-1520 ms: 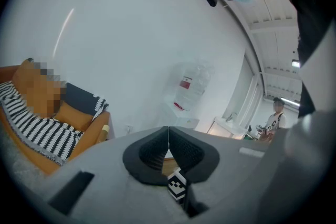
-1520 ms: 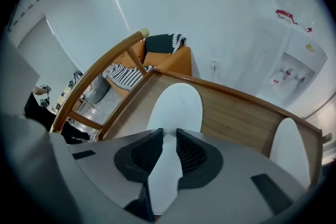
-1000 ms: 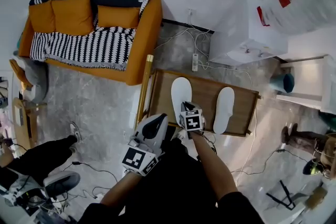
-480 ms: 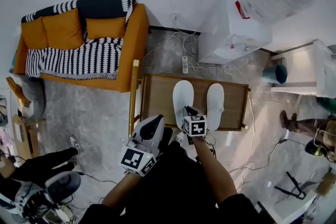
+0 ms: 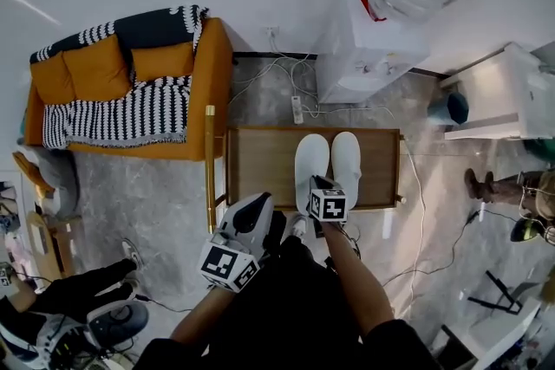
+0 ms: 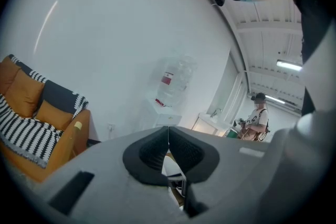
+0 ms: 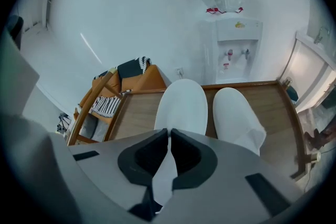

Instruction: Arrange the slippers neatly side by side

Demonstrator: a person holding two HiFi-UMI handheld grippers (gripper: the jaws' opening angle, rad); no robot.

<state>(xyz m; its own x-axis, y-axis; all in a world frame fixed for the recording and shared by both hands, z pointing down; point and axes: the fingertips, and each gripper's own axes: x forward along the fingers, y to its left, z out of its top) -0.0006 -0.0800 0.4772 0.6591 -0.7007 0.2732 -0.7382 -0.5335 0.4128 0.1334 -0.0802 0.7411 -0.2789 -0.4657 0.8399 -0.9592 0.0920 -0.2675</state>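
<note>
Tightly between right gripper's [image 7: 169, 136] jaws, one slipper's [image 7: 181, 105] heel; other slipper [image 7: 236, 115] alongside.

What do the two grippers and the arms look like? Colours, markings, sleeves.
Both alike: the left gripper and the right gripper have pale grey moulded shells with black ribbed pads at the jaws. Each carries a cube with black-and-white square markers. No cables show on them. The person wears dark short sleeves.
</note>
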